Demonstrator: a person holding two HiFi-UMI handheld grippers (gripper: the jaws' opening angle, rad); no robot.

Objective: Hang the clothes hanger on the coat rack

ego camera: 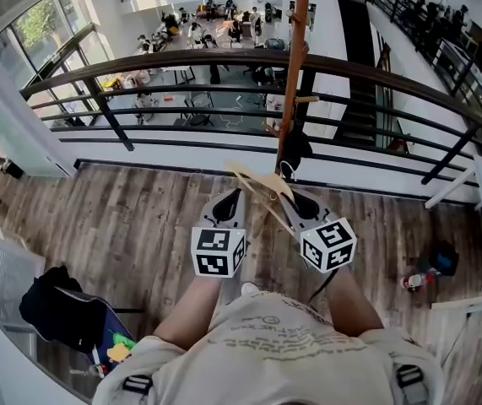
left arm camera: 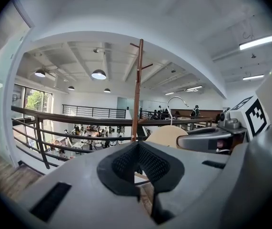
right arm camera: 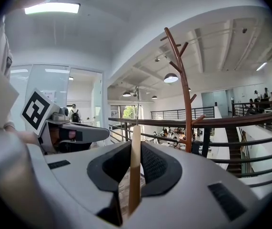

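- The right claw (right arm camera: pixel 136 147) is clamped on the edge of the pale wooden clothes hanger (right arm camera: pixel 135 171), which stands upright between its pads. The left claw (left arm camera: pixel 138 147) is drawn together with nothing in it, just beside the hanger.
- The hanger is held in the air in front of the person, short of the tall reddish-brown wooden coat rack (ego camera: pixel 295 57) and not touching it, so the hanging is not yet done.
- The grip is on a thin edge (a poor purchase, I judge). A knock against the pole could make the hanger swivel or slip out.
- Its curved silver wire hook (left arm camera: pixel 173 100) must come over one of the short upslanting pegs (right arm camera: pixel 200 119). If the hook faces the wrong way or comes in too low, it would likely strike the peg and not catch.
- The rack is slender and stands close to the dark metal railing (ego camera: pixel 224 62); a hard push might rock it.
- A dropped hanger could land on the grey-brown plank floor (ego camera: pixel 139 226), or worse, pass between the rails to the storey below, where people sit.
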